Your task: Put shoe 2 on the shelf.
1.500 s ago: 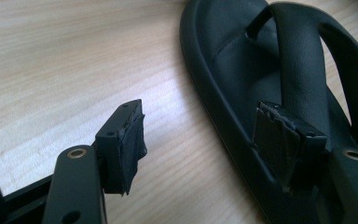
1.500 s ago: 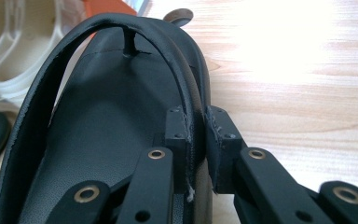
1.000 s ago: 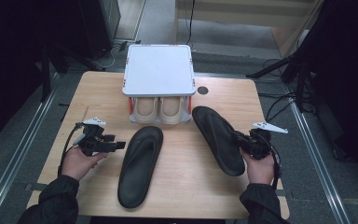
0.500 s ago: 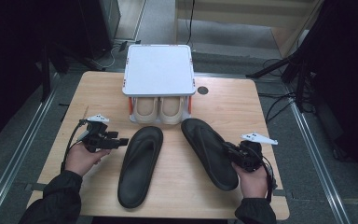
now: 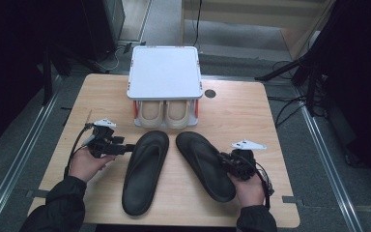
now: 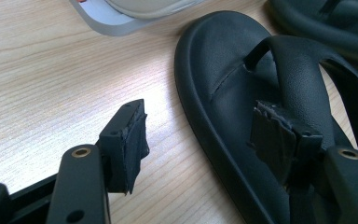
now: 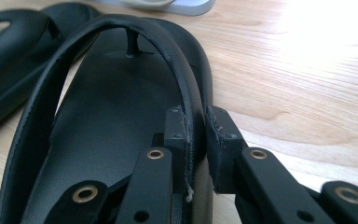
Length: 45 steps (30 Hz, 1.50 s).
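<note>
I'm seeing the right flip-flop (image 5: 204, 165) sliding leftward since the earlier frame, now lying just beside the left flip-flop (image 5: 145, 170) on the table (image 5: 251, 111). My right gripper (image 5: 230, 163) is pinching its strap; my left gripper (image 5: 127, 149) is hanging spread, straddling the other sandal's edge.
</note>
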Each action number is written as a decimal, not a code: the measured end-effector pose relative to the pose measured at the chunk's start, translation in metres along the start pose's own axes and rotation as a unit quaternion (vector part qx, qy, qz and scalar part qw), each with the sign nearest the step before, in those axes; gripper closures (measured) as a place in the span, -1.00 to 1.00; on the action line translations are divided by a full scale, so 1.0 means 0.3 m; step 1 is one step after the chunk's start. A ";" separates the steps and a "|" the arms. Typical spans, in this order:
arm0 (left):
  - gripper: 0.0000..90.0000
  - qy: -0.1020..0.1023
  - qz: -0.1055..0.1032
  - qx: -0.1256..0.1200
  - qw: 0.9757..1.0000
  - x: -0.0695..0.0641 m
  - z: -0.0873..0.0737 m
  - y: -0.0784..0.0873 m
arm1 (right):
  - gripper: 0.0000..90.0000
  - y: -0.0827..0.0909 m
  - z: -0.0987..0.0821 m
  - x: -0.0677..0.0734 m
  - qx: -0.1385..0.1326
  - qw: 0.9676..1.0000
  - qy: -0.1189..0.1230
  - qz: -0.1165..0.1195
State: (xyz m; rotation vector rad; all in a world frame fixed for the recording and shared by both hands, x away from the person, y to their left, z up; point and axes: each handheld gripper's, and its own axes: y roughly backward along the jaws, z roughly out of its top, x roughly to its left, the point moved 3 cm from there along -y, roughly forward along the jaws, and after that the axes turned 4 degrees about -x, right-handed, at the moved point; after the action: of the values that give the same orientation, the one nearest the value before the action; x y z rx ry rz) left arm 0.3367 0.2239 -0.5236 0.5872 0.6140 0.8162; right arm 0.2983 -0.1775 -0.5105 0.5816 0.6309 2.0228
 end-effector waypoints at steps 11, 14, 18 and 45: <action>-0.18 -0.002 0.001 0.000 1.000 -0.001 -0.001 -0.001 | 0.73 -0.033 -0.007 0.054 0.014 1.000 0.022 0.006; -0.18 -0.002 0.001 0.002 1.000 -0.002 -0.001 -0.002 | 0.72 -0.038 -0.007 0.063 0.015 1.000 0.025 0.008; -0.16 -0.005 0.002 -0.001 1.000 -0.004 -0.001 -0.002 | 0.71 -0.046 -0.012 0.078 0.020 0.999 0.028 0.016; 0.22 -0.045 0.022 0.009 0.999 0.005 -0.019 -0.016 | 0.98 -0.069 0.015 0.001 -0.006 0.998 0.010 0.061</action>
State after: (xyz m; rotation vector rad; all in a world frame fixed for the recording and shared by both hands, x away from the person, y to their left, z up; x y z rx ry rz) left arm 0.3358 0.2238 -0.5312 0.6535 0.5275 0.8220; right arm 0.3137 -0.1669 -0.5201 0.6058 0.6091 2.1472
